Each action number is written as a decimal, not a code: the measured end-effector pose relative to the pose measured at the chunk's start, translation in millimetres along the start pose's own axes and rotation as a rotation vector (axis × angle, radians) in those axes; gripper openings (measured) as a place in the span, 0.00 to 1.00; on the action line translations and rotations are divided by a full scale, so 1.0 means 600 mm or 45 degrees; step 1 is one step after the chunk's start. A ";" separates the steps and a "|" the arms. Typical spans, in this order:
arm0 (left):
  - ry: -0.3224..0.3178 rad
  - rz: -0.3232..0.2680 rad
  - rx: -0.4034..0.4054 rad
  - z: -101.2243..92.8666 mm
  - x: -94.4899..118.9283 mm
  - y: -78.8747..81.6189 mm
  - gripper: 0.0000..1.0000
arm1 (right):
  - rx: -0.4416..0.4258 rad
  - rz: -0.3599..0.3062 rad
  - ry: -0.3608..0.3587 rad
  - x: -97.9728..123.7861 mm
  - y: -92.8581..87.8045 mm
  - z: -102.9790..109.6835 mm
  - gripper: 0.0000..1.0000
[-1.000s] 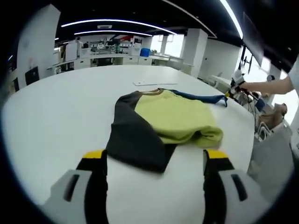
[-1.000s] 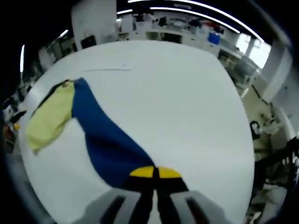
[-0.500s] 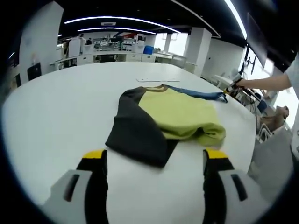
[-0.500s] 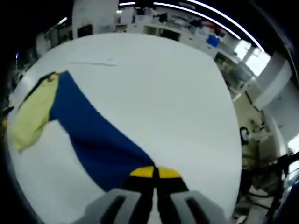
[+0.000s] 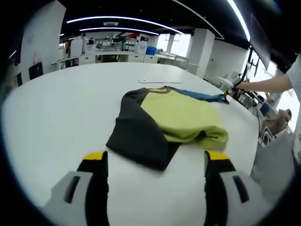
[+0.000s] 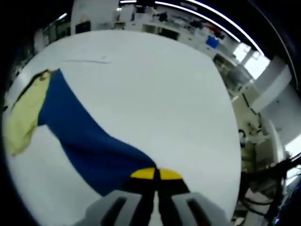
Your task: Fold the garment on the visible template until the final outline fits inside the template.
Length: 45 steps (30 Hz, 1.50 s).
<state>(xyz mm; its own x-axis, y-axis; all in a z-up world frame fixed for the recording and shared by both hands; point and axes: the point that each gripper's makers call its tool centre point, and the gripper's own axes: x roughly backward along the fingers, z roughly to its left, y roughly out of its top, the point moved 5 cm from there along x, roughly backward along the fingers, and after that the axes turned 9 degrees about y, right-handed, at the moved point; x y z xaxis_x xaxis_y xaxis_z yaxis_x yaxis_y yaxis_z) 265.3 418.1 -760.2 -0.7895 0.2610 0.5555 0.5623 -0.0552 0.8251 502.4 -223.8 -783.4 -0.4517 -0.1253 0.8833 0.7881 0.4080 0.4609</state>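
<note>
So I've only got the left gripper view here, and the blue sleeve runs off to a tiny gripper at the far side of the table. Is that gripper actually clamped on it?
Observer: Yes. In the right gripper view the right gripper has its jaws shut together on the end of the blue sleeve.
Operator: Ok, and is the sleeve bunched up or spread out?
Observer: Spread out. From that side it is a broad band, not a thin line. It stretches over the white table from the gripper to the yellow body of the garment.
</note>
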 end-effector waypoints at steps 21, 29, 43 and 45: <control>-0.023 -0.026 0.003 -0.007 0.003 0.002 0.81 | -0.226 -0.177 0.147 0.032 -0.035 0.025 0.32; -0.041 -0.040 -0.001 -0.013 0.001 0.007 0.82 | -0.370 -0.260 0.196 0.050 -0.061 0.036 0.36; -0.050 -0.053 0.011 -0.016 0.004 0.009 0.82 | -0.546 -0.310 0.229 0.049 -0.099 0.053 0.28; -0.048 -0.054 0.015 -0.015 0.006 0.010 0.82 | -0.553 -0.310 0.223 0.050 -0.103 0.059 0.26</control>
<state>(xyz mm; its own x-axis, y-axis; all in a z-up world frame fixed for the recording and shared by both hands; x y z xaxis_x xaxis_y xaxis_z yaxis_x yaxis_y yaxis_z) 263.6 409.8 -752.5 -0.8027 0.2992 0.5158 0.5318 -0.0324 0.8463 425.3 -220.8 -788.8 -0.5961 -0.3339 0.7301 0.7865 -0.0598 0.6147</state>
